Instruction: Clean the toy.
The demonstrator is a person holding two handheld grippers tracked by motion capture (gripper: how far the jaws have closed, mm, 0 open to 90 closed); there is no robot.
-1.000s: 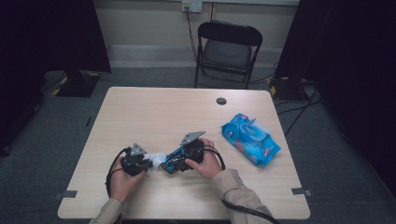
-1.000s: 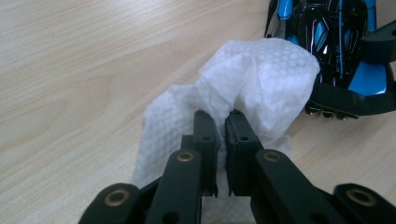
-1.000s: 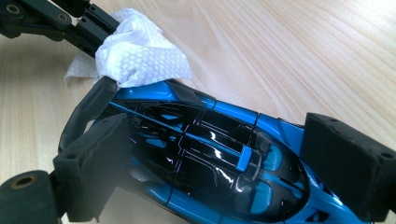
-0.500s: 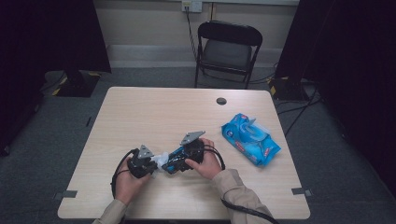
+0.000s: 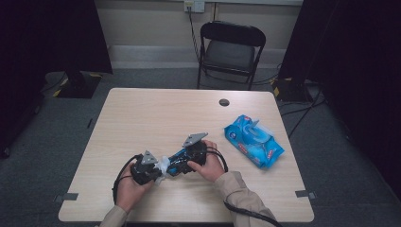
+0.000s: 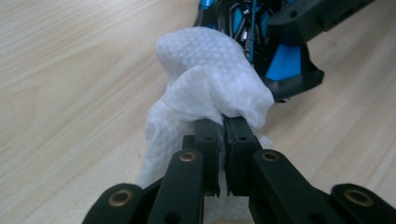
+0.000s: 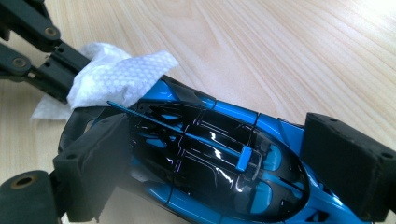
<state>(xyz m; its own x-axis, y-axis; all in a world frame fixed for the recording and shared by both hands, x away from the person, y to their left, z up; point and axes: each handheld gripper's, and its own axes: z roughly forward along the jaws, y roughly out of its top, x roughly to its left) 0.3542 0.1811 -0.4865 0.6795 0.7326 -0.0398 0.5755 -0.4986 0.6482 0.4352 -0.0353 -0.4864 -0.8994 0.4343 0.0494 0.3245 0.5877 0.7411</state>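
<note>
A blue and black toy car lies just above the table between the pads of my right gripper, which is shut on its sides. My left gripper is shut on a crumpled white wipe. The wipe presses against one end of the car. In the high view both grippers meet near the table's front edge: the left gripper holds the wipe against the car, which the right gripper holds. In the right gripper view the wipe covers the car's far tip.
A blue pack of wipes lies on the wooden table to the right of my hands. A small dark grommet sits near the far edge. A black folding chair stands behind the table.
My left gripper with the wipe has shifted slightly right, toward the car. The right gripper and the car have stayed put.
</note>
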